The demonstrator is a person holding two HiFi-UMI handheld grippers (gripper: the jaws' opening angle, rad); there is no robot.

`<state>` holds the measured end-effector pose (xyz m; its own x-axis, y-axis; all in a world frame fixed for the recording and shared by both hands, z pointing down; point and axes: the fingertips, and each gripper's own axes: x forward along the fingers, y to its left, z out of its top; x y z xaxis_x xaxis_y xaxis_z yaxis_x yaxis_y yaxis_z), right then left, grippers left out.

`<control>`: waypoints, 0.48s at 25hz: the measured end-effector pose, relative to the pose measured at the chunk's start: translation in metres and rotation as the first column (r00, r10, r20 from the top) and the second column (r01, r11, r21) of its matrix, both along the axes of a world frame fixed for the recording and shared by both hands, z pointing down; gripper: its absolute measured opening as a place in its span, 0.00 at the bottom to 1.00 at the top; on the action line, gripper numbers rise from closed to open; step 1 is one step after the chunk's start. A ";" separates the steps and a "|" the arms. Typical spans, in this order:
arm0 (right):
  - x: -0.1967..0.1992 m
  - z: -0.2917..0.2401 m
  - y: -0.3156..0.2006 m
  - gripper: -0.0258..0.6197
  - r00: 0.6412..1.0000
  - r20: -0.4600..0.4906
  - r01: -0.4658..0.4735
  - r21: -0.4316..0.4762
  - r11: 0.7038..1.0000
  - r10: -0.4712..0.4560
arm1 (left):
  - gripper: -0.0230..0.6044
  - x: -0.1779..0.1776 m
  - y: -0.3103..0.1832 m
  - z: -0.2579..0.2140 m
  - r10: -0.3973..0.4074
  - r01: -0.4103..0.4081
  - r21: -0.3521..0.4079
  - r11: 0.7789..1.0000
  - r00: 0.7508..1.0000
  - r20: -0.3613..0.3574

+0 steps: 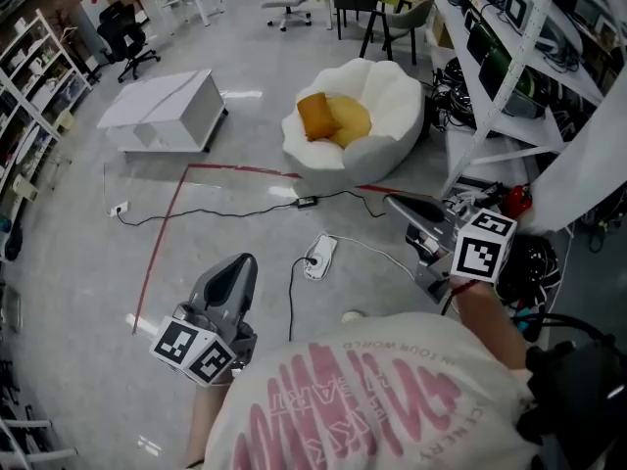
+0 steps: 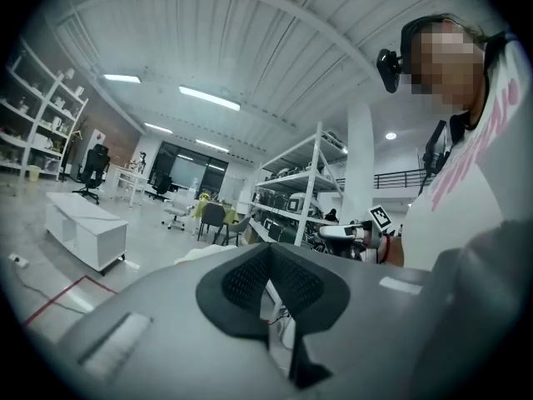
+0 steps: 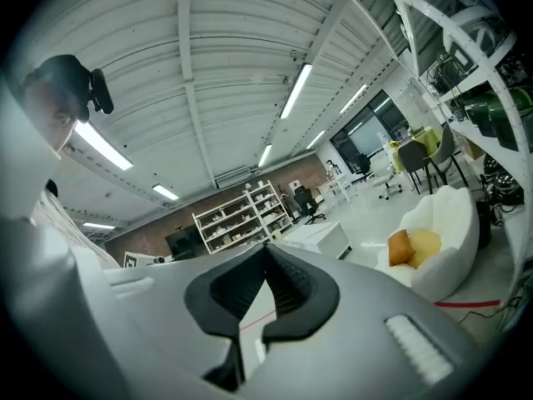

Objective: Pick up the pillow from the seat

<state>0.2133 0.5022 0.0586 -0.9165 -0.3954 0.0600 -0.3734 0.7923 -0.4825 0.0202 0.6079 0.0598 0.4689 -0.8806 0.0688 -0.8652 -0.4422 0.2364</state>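
Note:
An orange pillow [image 1: 315,115] leans against a yellow cushion [image 1: 350,120] inside a white shell-shaped seat [image 1: 392,96] on the floor ahead. The right gripper view shows the same pillow [image 3: 400,247] in the seat [image 3: 445,223] at its right edge. My left gripper [image 1: 238,267] is shut and empty, low at the left, well short of the seat. My right gripper [image 1: 394,202] is shut too, nothing in it, pointing toward the seat's near side from the right. In each gripper view the jaws meet at the tips, left gripper [image 2: 268,249] and right gripper [image 3: 266,248].
A white low cabinet [image 1: 162,109] stands left of the seat. Black cables [image 1: 225,211], a white power strip [image 1: 319,256] and red floor tape [image 1: 162,238] cross the floor between me and the seat. White shelving racks [image 1: 509,67] line the right side; office chairs [image 1: 127,37] stand farther back.

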 end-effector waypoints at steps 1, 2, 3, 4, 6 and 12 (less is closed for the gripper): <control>0.001 0.000 -0.009 0.05 1.000 -0.004 0.006 0.000 1.000 -0.006 | 0.06 0.000 -0.008 0.000 -0.008 0.008 0.004 1.000 1.000 -0.004; 0.001 0.001 -0.017 0.05 1.000 -0.007 0.011 0.000 1.000 -0.011 | 0.06 0.001 -0.015 -0.001 -0.015 0.015 0.007 1.000 1.000 -0.005; 0.001 0.001 -0.025 0.05 1.000 -0.010 0.017 0.001 1.000 -0.017 | 0.06 0.001 -0.022 -0.001 -0.022 0.022 0.010 1.000 1.000 -0.005; 0.002 0.001 -0.033 0.05 1.000 -0.011 0.023 0.002 1.000 -0.023 | 0.06 0.001 -0.029 -0.001 -0.028 0.028 0.011 1.000 1.000 -0.005; 0.003 0.001 -0.048 0.05 0.999 -0.011 0.032 0.002 0.999 -0.032 | 0.06 0.003 -0.042 -0.001 -0.036 0.036 0.010 0.999 0.999 -0.006; 0.006 0.017 -0.084 0.05 0.998 -0.022 0.060 -0.020 0.998 -0.060 | 0.06 0.011 -0.077 0.012 -0.062 0.062 -0.003 0.998 0.998 -0.009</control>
